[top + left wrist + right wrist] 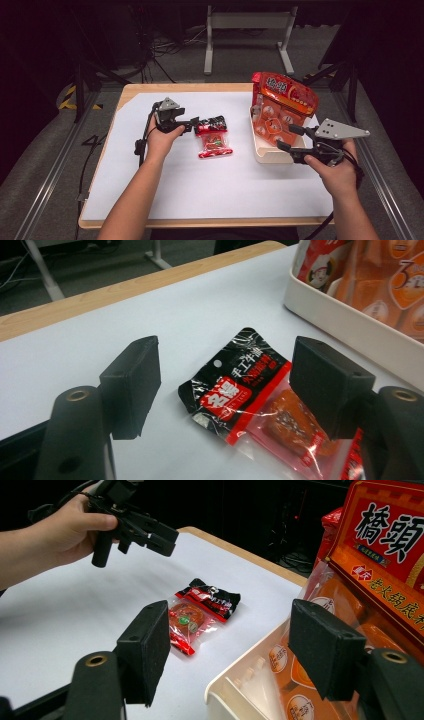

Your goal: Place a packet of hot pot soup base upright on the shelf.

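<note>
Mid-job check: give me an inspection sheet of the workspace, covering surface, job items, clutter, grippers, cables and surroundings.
Surface: wooden table covered by a white sheet, flat.
Job's things: small red and black snack packet lying flat on the sheet, beside the white tray; the tray holds a large orange snack bag leaning upright.
Clutter: nothing seen.
Grippers: left gripper open, its jaws just above the packet's black end, not gripping it. Right gripper open at the tray's near edge, holding nothing.
Cables: a black cable trails from the left gripper across the sheet.
Surroundings: dark room, grey floor, metal table frame beyond.
</note>
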